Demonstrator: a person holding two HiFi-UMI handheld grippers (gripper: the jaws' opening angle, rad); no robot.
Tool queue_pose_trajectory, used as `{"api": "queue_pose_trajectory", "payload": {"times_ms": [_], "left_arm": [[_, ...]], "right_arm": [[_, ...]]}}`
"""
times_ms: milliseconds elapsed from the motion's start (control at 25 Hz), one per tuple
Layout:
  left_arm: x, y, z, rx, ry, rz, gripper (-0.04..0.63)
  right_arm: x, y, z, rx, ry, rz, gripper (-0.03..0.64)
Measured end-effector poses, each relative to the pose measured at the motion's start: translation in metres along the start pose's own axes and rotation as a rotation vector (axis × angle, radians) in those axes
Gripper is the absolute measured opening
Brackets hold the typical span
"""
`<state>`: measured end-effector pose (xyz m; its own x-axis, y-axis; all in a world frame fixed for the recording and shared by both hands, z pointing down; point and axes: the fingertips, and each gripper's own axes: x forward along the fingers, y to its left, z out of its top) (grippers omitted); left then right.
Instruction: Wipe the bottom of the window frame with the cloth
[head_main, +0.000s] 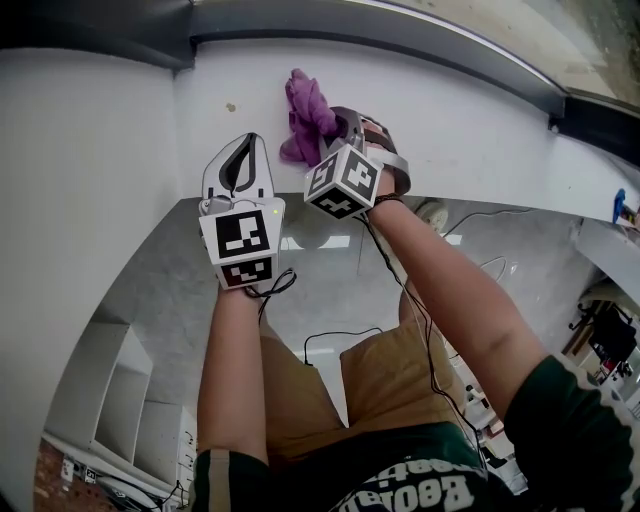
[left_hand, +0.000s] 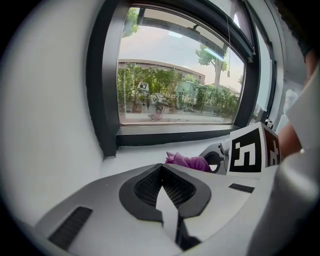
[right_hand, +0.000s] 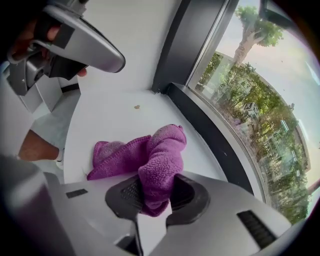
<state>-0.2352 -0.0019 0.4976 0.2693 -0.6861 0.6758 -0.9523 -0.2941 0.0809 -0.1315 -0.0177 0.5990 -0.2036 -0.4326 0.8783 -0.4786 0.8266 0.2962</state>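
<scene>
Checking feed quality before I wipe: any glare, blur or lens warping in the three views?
Head view: even light, sharp, the sill bows from the wide lens. Left gripper view: bright glass, dark vignetted corners. Right gripper view: cloth crisp, window frame curves.

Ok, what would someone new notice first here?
The purple cloth stands out, pinched in the right tool and trailing on the white sill beside the dark window frame. The left tool is to its left, shut and empty.
</scene>
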Motion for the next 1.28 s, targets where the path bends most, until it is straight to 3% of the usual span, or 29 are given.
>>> {"api": "queue_pose_trajectory", "payload": {"times_ms": [800, 1280], "left_arm": [[-0.029, 0.054, -0.005, -0.067, -0.006, 0.066, 0.008], [-0.041, 0.075, -0.016, -0.076, 0.019, 0.105, 0.008]], "right_arm": [[0.012, 0.024, 0.052, -0.070, -0.008, 0.028, 0.094], [0.024, 0.052, 0.102, -0.124, -0.069, 0.066, 0.094]]}}
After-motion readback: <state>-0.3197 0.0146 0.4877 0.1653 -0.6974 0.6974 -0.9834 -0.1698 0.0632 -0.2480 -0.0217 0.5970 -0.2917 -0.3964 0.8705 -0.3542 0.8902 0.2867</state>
